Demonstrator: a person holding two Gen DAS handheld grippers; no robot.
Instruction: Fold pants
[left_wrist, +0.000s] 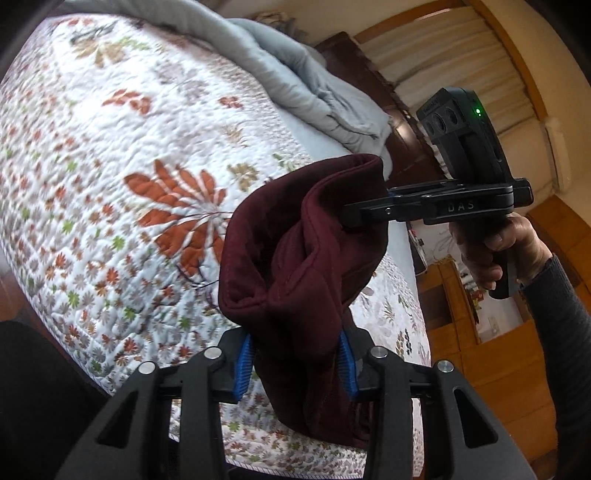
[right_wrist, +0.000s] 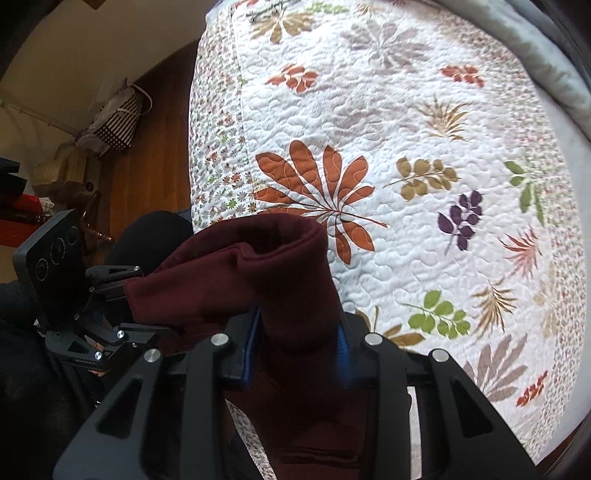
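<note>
The dark maroon pants (left_wrist: 295, 258) hang bunched in the air above the floral quilt (left_wrist: 129, 147). My left gripper (left_wrist: 295, 354) is shut on one thick fold of them, its blue pads pressing both sides. My right gripper (left_wrist: 360, 216), held by a hand (left_wrist: 491, 251), bites the far upper edge of the same bundle. In the right wrist view the pants (right_wrist: 258, 273) are rolled over my right gripper (right_wrist: 299, 350), which is shut on them. My left gripper (right_wrist: 129, 302) holds the cloth's left end. The rest of the pants hangs below, hidden.
The quilt (right_wrist: 406, 147) covers a bed. A grey blanket (left_wrist: 295, 74) lies heaped at its far end by a dark headboard (left_wrist: 351, 55). Wooden furniture (left_wrist: 461, 332) stands to the right. Bags (right_wrist: 118, 114) sit on the wooden floor (right_wrist: 147, 166) beside the bed.
</note>
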